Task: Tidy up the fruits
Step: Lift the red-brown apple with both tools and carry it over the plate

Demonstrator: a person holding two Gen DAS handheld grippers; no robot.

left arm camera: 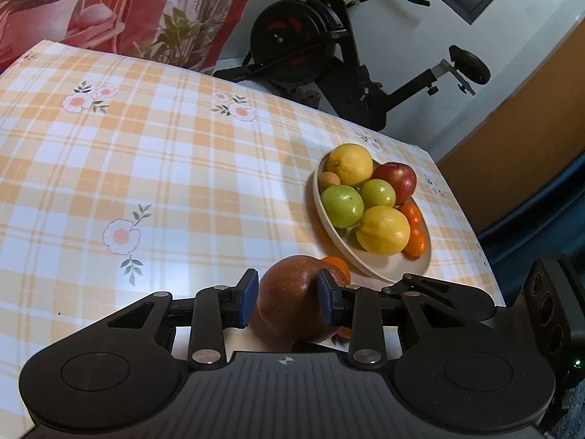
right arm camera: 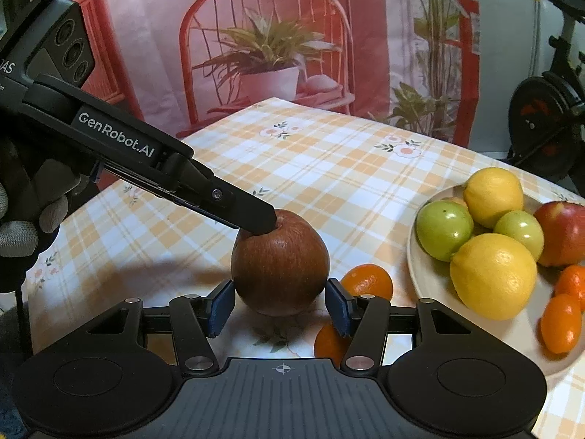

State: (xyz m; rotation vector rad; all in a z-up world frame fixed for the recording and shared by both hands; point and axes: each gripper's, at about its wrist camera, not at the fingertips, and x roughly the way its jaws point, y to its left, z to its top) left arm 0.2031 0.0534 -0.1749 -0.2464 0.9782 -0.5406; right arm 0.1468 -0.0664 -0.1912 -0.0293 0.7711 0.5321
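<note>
You are gripping the brown fruit [left arm camera: 292, 303] at lower centre of the counter [left arm camera: 146, 168]: left gripper [left arm camera: 287, 298] clenched on it, right gripper [right arm camera: 279, 305] jaws released alongside; next, lift toward the bowl [left arm camera: 387, 270].

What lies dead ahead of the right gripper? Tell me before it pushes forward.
The right gripper would first meet the large round reddish-brown fruit standing between its blue-padded fingers. The left gripper already rests on top of that fruit. Past it lies checked tablecloth.
</note>
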